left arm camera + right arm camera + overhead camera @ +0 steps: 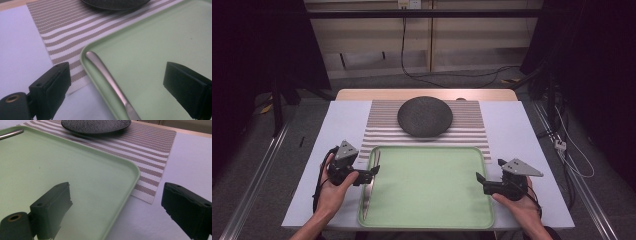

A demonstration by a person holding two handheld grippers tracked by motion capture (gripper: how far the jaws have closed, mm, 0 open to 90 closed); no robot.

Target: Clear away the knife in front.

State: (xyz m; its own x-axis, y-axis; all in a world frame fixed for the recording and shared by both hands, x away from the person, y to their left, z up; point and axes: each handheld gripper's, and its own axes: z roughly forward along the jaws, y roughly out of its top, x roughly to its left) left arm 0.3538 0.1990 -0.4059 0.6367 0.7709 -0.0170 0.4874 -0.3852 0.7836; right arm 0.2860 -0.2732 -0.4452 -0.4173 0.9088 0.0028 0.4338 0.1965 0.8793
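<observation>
**Knife lying along the tray's left edge, both grippers wide apart**

A knife (pixel 371 182) is lying lengthwise inside the green tray (pixel 432 222), hugging its left rim, handle end toward the far corner. The left gripper (pixel 373 170) is hovering just over that rim, its jaws standing apart with the knife between them but untouched; nothing is clamped. The rest of the tray floor is lying bare, offering open room across to its right rim, where the right gripper (pixel 479 179) is waiting with jaws likewise spread on nothing. Beyond the tray, a striped mat (pixel 379 120) is carrying a dark plate (pixel 425 116), the mat's near edge running under the tray's far rim. The left gripper view is showing the knife's handle resting against the tray wall; the right gripper view is catching the handle tip at the far corner and the mat's corner poking out beside the tray on the white table (pixel 522 130).
</observation>
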